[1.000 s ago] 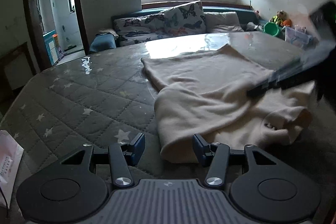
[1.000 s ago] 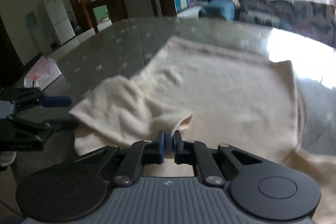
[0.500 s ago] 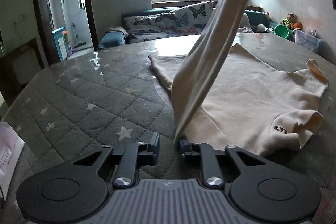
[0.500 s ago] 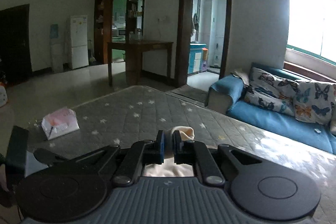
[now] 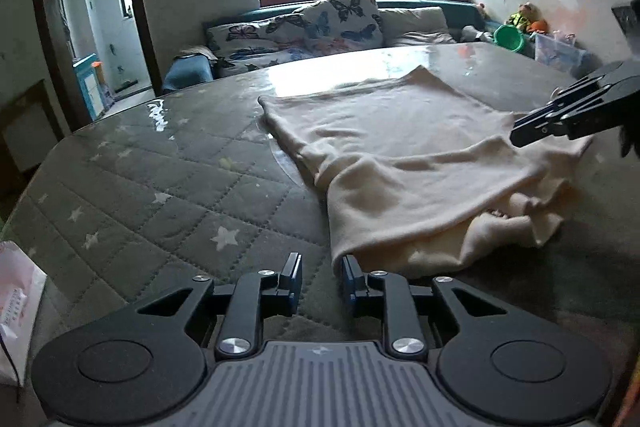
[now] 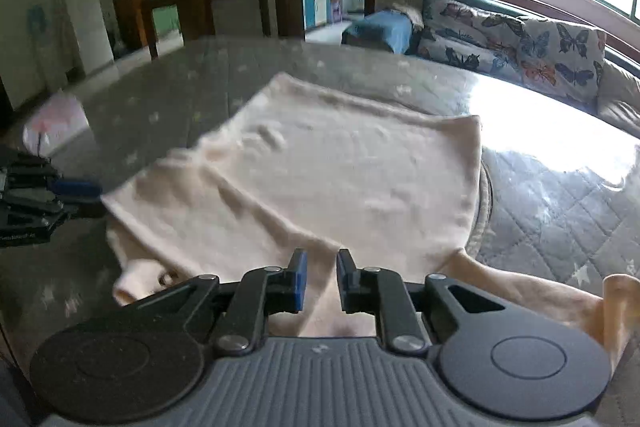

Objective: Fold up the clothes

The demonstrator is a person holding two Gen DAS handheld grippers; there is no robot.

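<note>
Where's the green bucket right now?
In the left wrist view, the green bucket sits far right, beyond the table, beside the sofa and toys.

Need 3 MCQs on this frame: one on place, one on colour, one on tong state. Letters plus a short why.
1. Where does the cream knit garment lie?
A. on the grey star-quilted mattress top
B. on the butterfly-print sofa cushions
C. on the floor

2. What colour is the plastic bucket in the far corner by the wall?
A. red
B. green
C. white

3. How do the left tongs and right tongs stand?
A. both clamped on cloth
B. left clamped, right open
C. both open, holding nothing

Answers:
1 A: the garment is spread flat on the quilted top, with the cushions beyond it.
2 B: the bucket shows bright green in the left wrist view.
3 C: each wrist view shows a gap between the blue pads with no cloth pinched in it.
</note>
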